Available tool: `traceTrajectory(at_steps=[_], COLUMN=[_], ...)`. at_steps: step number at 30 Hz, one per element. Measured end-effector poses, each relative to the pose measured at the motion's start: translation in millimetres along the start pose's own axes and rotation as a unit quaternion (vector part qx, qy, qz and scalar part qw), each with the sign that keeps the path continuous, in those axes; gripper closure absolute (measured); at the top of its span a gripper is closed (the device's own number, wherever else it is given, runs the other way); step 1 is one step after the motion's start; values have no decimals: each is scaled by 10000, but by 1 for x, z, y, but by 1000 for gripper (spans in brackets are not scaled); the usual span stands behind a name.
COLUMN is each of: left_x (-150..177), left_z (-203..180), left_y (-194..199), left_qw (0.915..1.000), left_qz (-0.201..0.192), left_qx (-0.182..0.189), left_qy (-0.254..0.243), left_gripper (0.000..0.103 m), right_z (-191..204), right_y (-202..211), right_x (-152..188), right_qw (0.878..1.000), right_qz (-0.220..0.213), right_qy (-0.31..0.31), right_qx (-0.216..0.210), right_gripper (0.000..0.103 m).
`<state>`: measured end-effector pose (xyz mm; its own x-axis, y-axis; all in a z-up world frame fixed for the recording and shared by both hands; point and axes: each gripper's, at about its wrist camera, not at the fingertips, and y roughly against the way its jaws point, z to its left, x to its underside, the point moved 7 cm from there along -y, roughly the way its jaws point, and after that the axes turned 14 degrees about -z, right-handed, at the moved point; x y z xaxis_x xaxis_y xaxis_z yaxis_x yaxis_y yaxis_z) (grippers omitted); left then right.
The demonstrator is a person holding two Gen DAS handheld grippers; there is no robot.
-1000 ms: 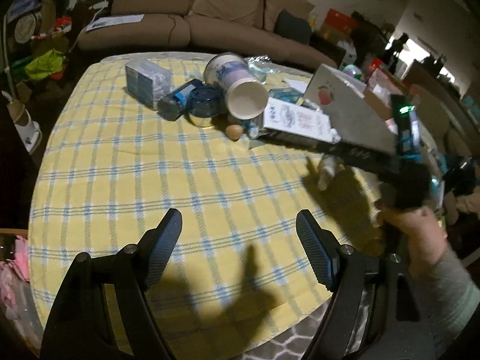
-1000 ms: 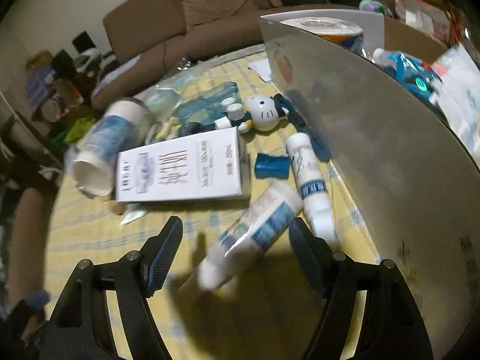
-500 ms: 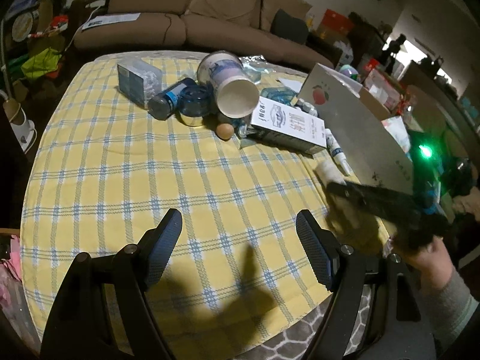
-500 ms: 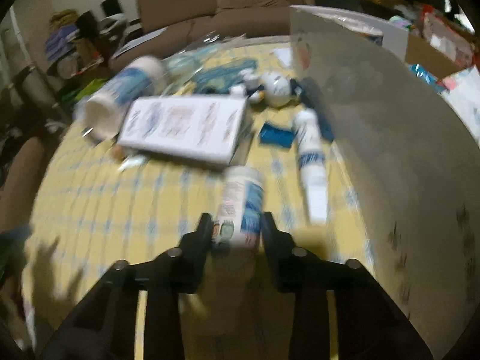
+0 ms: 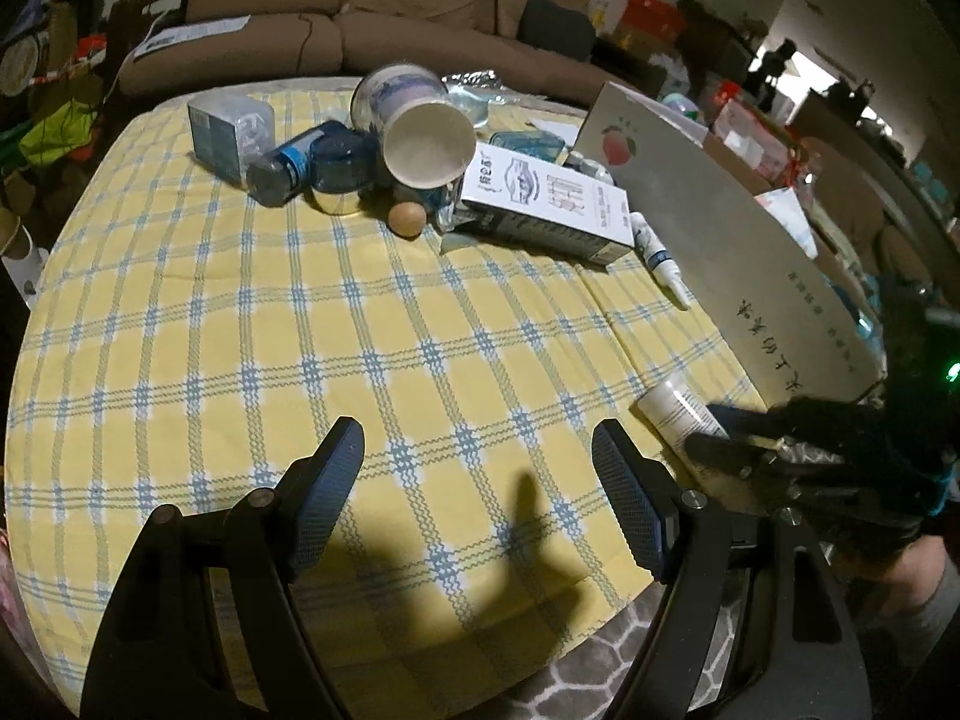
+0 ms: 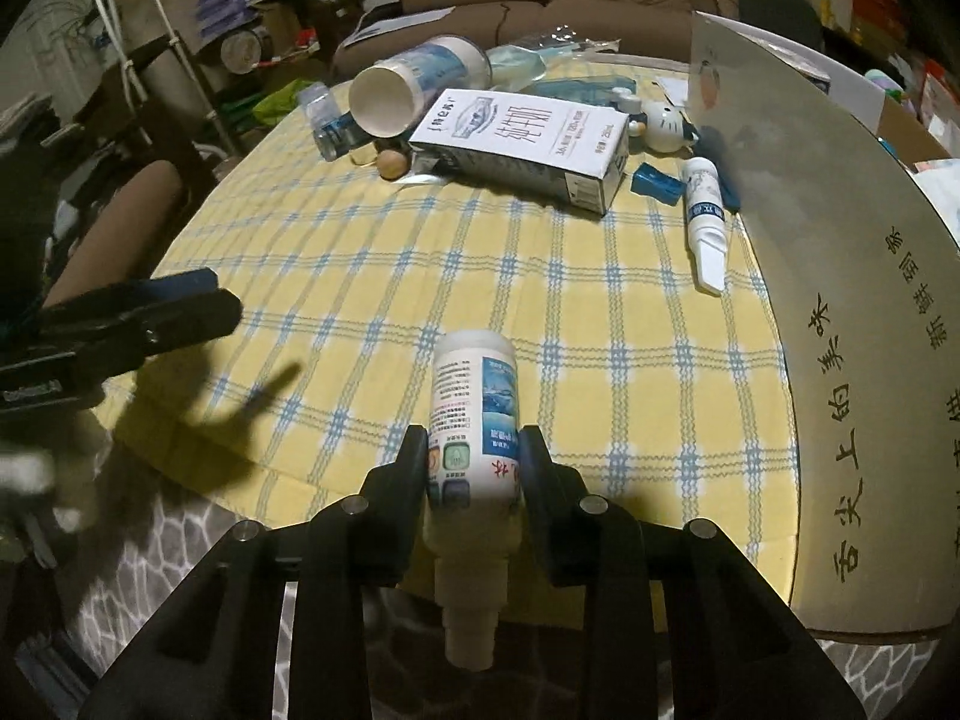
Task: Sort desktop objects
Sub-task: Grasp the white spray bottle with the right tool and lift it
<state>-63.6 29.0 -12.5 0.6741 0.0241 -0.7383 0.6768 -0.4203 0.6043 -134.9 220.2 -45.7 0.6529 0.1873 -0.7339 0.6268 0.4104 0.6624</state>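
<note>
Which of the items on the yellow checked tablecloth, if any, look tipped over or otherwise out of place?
The paper cup lies on its side atop the clutter, its open mouth showing. The milk carton lies flat beside it, and a loose egg sits between them, free to roll.

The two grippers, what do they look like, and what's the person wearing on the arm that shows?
Both grippers are matte black plastic with angular arms joined by silver round-headed screws. The left gripper has two fingers faced with blue ribbed pads. The right gripper has dark fingers; seen from the left wrist view it carries a small green light and a teal-blue band. A grey knit sleeve covers the arm behind it.
</note>
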Motion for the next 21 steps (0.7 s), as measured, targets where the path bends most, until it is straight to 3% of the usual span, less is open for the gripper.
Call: traceTrajectory(at_steps=[1, 3, 6, 9, 12, 15, 17, 21], left_x=[1, 2, 1, 0, -1, -4, -7, -9], left_z=[0, 1, 0, 0, 2, 0, -2, -7], left_y=[-1, -2, -1, 0, 2, 4, 5, 8], left_qw=[10000, 10000, 10000, 10000, 9999, 9998, 9997, 9996], left_qz=[21, 41, 22, -1, -2, -31, -66, -86], left_qx=[-10, -18, 23, 37, 65, 122, 175, 236], left_qy=[8, 14, 35, 61, 121, 162, 181, 158], left_gripper=[27, 27, 27, 27, 27, 27, 27, 27], right_z=[-2, -8, -19, -35, -58, -79, -86, -91], right_y=[2, 8, 2, -18, -45, -67, -79, -97], right_x=[-6, -24, -53, -75, -89, -91, -89, -84], right_qw=[9999, 9986, 9951, 9918, 9857, 9757, 9717, 9628], right_qz=[-97, -423, -684, -664, -470, -164, -7, 201], right_qy=[1, 53, 143, 144, 223, 467, 552, 897], right_qx=[70, 304, 695, 1080, 1600, 2132, 2296, 2540], right_gripper=[52, 40, 40, 42, 54, 59, 66, 66])
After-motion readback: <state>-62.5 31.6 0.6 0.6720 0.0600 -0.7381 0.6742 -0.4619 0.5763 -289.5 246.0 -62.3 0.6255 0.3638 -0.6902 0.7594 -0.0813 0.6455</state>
